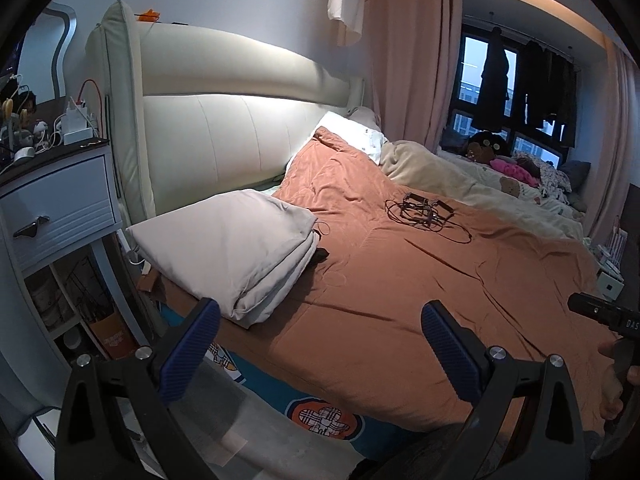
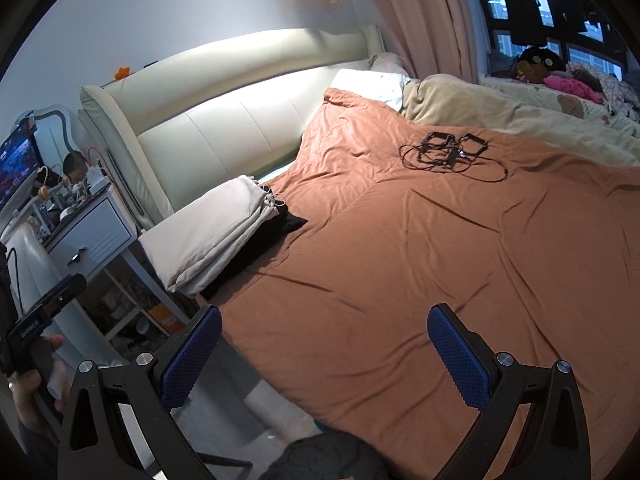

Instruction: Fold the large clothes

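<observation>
Both grippers hung above the near edge of the bed, each with its blue-padded fingers spread wide and nothing between them. The left gripper pointed toward the headboard side, over the edge of the orange quilt where a teal sheet with a plaid flower print showed below it. The right gripper faced the broad middle of the quilt. The clothes lay folded in a pale grey stack at the quilt's left corner, near the headboard and just beside the nightstand; in the right view the stack sat on a black garment that stuck out from under it toward the middle of the bed. A tangle of black cables rested on the quilt further back, well apart from the stack and from both grippers. Beyond it lay a white pillow, a beige blanket and a dark plush toy by the window. The nightstand top was crowded with chargers and small items. Pink curtains hung behind the bed.
</observation>
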Tool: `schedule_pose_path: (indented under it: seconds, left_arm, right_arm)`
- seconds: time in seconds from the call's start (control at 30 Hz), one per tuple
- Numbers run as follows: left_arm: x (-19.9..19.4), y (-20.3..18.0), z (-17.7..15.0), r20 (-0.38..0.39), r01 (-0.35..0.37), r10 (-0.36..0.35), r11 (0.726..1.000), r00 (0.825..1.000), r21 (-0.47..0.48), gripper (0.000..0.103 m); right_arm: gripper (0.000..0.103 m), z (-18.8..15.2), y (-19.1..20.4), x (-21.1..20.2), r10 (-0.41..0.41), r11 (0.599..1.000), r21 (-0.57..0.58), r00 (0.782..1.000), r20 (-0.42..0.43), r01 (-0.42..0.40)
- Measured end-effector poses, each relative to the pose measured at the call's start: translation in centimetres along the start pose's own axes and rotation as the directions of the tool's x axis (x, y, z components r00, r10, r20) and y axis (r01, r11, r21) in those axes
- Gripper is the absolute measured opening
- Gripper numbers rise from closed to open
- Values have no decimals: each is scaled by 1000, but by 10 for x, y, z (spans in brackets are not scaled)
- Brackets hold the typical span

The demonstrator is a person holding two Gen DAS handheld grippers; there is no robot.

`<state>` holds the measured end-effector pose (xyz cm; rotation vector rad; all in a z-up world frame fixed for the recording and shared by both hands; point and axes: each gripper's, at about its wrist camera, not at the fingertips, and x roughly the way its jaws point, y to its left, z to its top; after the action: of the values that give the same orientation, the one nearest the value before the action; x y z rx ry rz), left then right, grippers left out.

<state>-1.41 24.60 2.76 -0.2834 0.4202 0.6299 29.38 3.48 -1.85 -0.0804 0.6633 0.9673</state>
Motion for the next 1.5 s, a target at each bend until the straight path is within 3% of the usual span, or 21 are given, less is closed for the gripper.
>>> schedule_pose_path:
  seconds: [0.3, 0.6, 1.0, 1.5]
  left_arm:
    - [-22, -14, -27, 24, 81, -81, 997, 996, 13, 103]
    - [-39, -15, -54, 45, 121, -121, 993, 992, 17, 103]
    - [-57, -17, -70, 63, 137, -140, 990, 988, 45, 103]
    - [-67, -22, -71, 74, 147, -152, 986, 986, 74, 103]
  right_arm:
    - [103, -48, -27, -58, -100, 994, 45, 993, 64, 97]
    - [103, -94, -33, -104, -203, 978, 77, 969, 138, 194]
    - [103, -122, -26, -123, -254, 967, 73, 952, 173, 245]
    - [103, -137, -20, -128, -265, 964, 60, 947, 180, 259]
